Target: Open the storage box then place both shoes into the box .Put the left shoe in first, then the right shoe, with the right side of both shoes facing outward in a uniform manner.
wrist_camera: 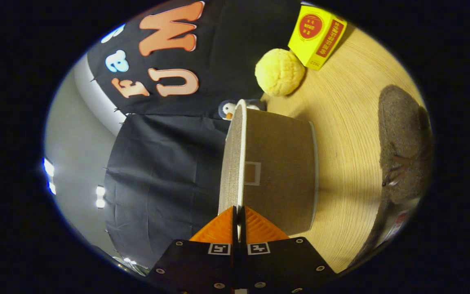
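Note:
The brown storage box (278, 171) stands just ahead of my fingers; the view is rolled sideways, so the wooden table (349, 122) lies to its right. Its lid (230, 163), woven on top with a white rim, sits on the side of the box facing away from the table. My gripper (238, 218) is shut on the lid's near edge, with one orange finger (218, 229) on top of the lid and the other under the rim. A grey-brown felt shoe (404, 143) lies on the table beyond the box's right side. I cannot tell whether the lid has lifted off the box.
A yellow bun-shaped toy (280, 72) and a yellow carton (317, 34) sit on the table past the box. A small penguin toy (228, 109) peeks out behind the lid's far edge. The booth's black cloth wall (165, 171) hangs behind.

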Motion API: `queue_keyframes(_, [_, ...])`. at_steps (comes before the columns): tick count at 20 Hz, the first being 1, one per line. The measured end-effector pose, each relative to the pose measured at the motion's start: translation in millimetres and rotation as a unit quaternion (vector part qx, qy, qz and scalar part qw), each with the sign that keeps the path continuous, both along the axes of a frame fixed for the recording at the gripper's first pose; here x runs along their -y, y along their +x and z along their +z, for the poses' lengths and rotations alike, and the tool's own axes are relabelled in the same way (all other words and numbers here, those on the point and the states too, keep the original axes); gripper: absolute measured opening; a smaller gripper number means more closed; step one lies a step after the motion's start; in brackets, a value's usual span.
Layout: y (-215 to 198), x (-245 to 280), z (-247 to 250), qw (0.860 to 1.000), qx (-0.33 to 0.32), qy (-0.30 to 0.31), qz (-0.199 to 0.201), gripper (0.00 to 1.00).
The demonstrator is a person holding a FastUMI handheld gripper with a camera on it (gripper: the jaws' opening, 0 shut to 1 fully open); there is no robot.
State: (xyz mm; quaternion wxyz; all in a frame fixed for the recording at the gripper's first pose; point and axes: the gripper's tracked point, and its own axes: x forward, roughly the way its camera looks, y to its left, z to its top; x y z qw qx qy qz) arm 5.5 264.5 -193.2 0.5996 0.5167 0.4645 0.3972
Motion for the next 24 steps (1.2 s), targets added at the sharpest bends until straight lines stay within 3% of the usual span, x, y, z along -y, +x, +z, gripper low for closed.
queue_keyframes(2, [-0.3,-2.7,-0.6,1.0,-0.007,-0.009,-0.007,0.02])
queue_keyframes(6, [-1.3,-8.4,21.5,0.999,-0.024,0.044,-0.018,0.05])
queue_keyframes(8, [-1.2,-14.4,11.7,0.999,-0.022,0.023,-0.021,0.17])
queue_keyframes(10, [-2.7,-15.9,14.5,0.999,0.0,0.009,-0.032,0.21])
queue_keyframes(11, [1.6,-15.8,23.4,0.999,0.011,0.013,-0.048,0.15])
queue_keyframes(12, [6.2,-14.7,29.7,0.998,0.025,0.006,-0.061,0.01])
queue_keyframes(19, [15.6,-31.2,122.6,0.991,0.092,0.0,-0.093,0.0])
queue_keyframes(24, [16.4,-89.1,190.8,0.985,0.151,-0.012,-0.079,0.01])
